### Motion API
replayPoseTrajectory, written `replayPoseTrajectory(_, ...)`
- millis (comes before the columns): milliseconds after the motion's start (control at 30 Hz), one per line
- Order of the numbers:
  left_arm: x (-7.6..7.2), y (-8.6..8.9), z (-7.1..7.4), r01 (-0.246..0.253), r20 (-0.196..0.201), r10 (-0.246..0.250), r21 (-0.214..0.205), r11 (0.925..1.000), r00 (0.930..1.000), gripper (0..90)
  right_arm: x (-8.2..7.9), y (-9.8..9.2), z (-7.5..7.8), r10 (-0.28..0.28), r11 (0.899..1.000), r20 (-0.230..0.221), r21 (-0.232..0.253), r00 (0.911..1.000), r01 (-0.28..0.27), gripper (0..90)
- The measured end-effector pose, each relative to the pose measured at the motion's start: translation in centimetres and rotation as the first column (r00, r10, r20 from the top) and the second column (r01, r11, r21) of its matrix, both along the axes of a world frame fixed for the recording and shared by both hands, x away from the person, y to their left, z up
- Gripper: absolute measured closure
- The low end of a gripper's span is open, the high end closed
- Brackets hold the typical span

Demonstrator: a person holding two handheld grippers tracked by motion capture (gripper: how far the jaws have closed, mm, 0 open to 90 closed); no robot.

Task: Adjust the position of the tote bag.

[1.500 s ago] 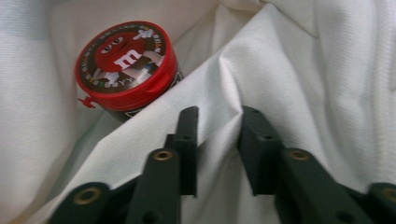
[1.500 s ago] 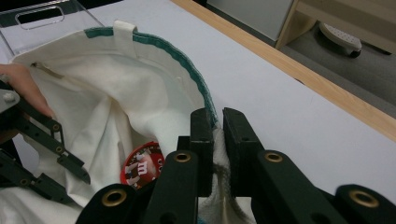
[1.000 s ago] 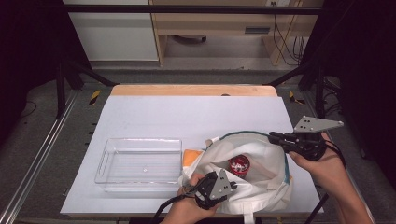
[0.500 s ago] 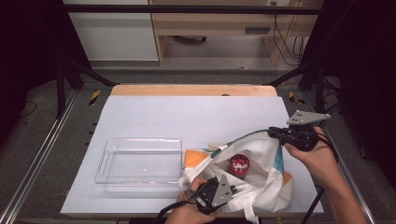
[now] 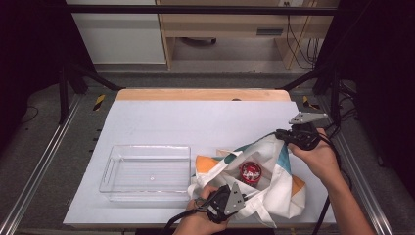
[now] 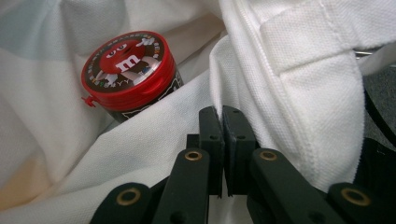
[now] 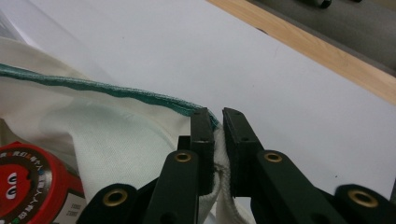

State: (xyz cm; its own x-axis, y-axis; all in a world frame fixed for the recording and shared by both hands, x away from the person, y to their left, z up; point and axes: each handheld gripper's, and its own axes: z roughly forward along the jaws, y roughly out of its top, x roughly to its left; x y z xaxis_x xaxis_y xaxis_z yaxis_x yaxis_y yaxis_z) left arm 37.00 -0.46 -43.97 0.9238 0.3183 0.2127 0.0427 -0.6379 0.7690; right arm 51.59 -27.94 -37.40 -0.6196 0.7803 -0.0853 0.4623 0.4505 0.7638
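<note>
The red-lidded candy jar [image 5: 251, 172] lies inside the open cloth bag [image 5: 274, 196], at the near right part of the table [image 5: 195, 117]. In the left gripper view the jar [image 6: 128, 74] rests tilted in a fold of the white cloth, its printed lid facing up.

The step in hand seems to be holding the bag's mouth open so that the jar can be reached. To do this well, I think the two pinches should pull gently apart and a little upward, so the opening stays wide and the cloth does not fall over the lid. Too hard a pull could tip the jar or slip the hem out of the jaws.

The left gripper [image 6: 222, 116] is pressed together on the near edge of the bag, the white cloth caught between its two jaws with almost no gap. It shows at the bag's near side in the high view [image 5: 215, 205]. The right gripper [image 7: 215, 122] pinches the far right rim, where the green-trimmed hem [image 7: 116, 91] runs into its jaws; a thick fold of cloth keeps them slightly apart. In the high view it [image 5: 281, 134] holds this rim lifted.

To the left of the bag, just beside it, stands an empty clear plastic tray [image 5: 113, 169].
</note>
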Motion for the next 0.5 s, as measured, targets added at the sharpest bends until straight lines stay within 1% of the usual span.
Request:
replayPoseTrajectory(67, 0.1, 0.0, -0.1, -0.009, -0.024, 0.009, 0.005, 0.9999, 0.9997, 87.6, 0.2, 0.1, -0.4, -0.006, 1.000, -0.008, -0.006, 0.9999, 0.006, 83.7)
replayPoseTrajectory(133, 0.2, 0.0, -0.2, -0.014, -0.033, 0.014, 0.004, 0.9999, 0.9993, 87.6, 0.5, 0.2, -0.8, -0.012, 1.000, -0.017, -0.008, 0.9998, 0.012, 83.7)
replayPoseTrajectory(233, 0.1, -0.1, -0.5, -0.015, -0.035, 0.015, 0.010, 0.9998, 0.9993, 87.6, 0.9, 0.2, -1.5, -0.021, 1.000, -0.029, -0.005, 0.9994, 0.020, 83.7)
replayPoseTrajectory(300, 0.1, -0.1, -0.6, -0.015, -0.035, 0.015, 0.006, 0.9999, 0.9993, 87.6, 1.0, 0.3, -1.8, -0.027, 1.000, -0.037, -0.007, 0.9990, 0.027, 83.7)
replayPoseTrajectory(400, 0.2, -0.1, -0.9, -0.019, -0.039, 0.019, 0.010, 0.9998, 0.9991, 87.6, 1.2, 0.3, -2.1, -0.030, 0.999, -0.035, -0.015, 0.9989, 0.030, 83.7)
replayPoseTrajectory(433, 0.2, -0.1, -1.0, -0.023, -0.044, 0.023, 0.004, 0.9997, 0.9988, 87.6, 1.3, 0.4, -2.2, -0.035, 0.999, -0.037, -0.019, 0.9987, 0.034, 83.7)
replayPoseTrajectory(500, 0.3, 0.0, -1.1, -0.027, -0.069, 0.026, -0.009, 0.9996, 0.9973, 87.7, 1.4, 0.4, -2.5, -0.047, 0.998, -0.042, -0.031, 0.9980, 0.046, 83.7)
